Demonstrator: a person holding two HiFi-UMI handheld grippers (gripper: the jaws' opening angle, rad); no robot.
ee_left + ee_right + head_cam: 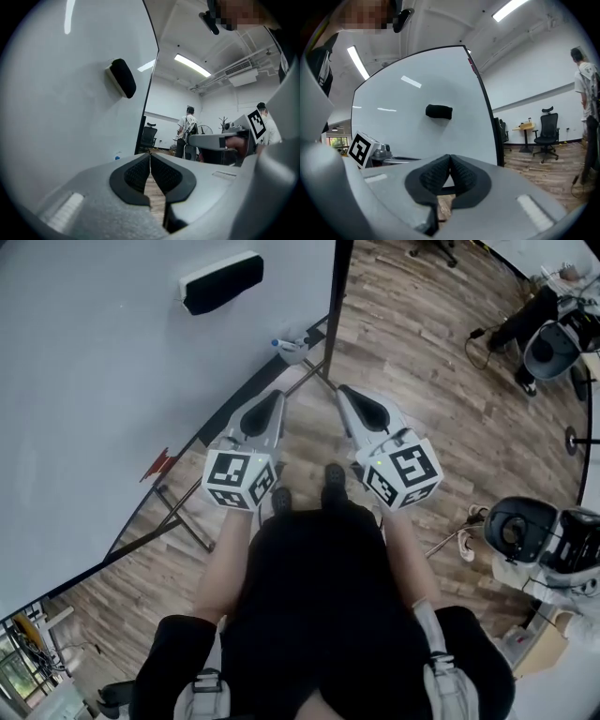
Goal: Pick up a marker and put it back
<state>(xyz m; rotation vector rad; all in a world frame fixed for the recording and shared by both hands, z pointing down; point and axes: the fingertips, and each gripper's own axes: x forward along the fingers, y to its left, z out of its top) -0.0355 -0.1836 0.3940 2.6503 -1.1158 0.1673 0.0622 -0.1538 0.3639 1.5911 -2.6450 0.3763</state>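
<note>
A marker with a blue cap (284,343) rests in a small holder on the lower edge of the whiteboard (103,381). In the left gripper view only its blue cap (117,158) peeks over the gripper body. My left gripper (276,396) is shut and empty, a short way below and left of the marker. To its right, my right gripper (343,390) points at the board's stand, also shut with nothing held. In the gripper views the pads of the left gripper (150,156) and the right gripper (450,157) meet at their tips.
A black eraser (220,282) sticks to the whiteboard (56,93), above the marker. The board's stand legs (183,521) spread over the wood floor. Machines (544,549) and cables stand at the right. A person (189,129) and office chairs (547,129) are farther off.
</note>
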